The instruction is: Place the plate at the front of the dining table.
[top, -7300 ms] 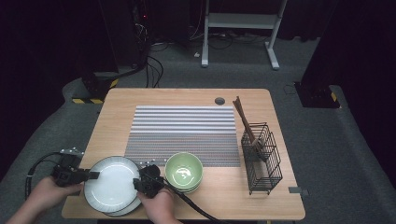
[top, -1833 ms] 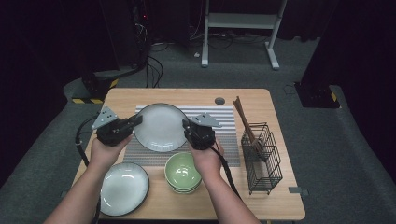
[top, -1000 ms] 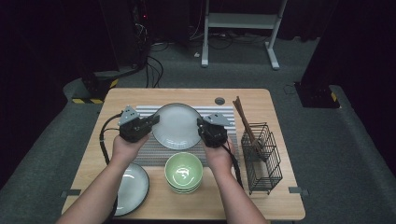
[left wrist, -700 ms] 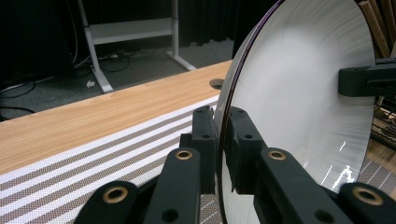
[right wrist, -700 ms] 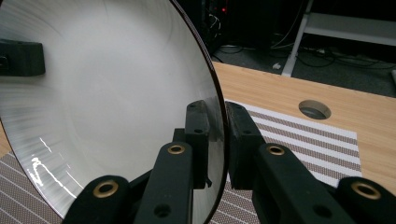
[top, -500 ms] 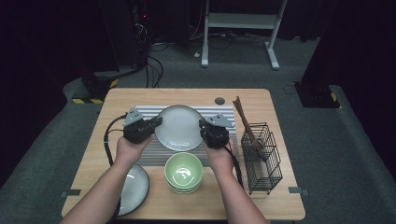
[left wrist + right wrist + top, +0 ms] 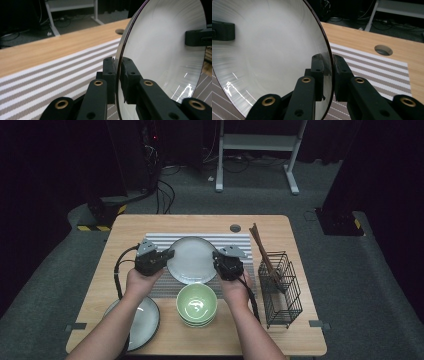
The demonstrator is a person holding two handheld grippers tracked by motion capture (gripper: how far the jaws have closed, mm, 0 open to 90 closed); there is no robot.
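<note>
A round pale grey plate is held over the striped placemat, gripped at opposite rims. My left gripper is shut on the plate's left rim, and my right gripper is shut on its right rim. In the left gripper view the jaws of the left gripper pinch the plate's dark edge, with the other gripper's jaw tip showing at the far rim. In the right gripper view the right gripper clamps the rim of the plate the same way.
Stacked green bowls sit just in front of the plate. A second grey plate lies at the front left, partly under the forearm. A black wire rack with brown chopsticks stands at the right. A round hole is in the wooden table.
Both grippers carried the plate from the front-left stack up to the placemat's middle. Over the last second it shifted slightly nearer and lower; both grips stayed shut.
</note>
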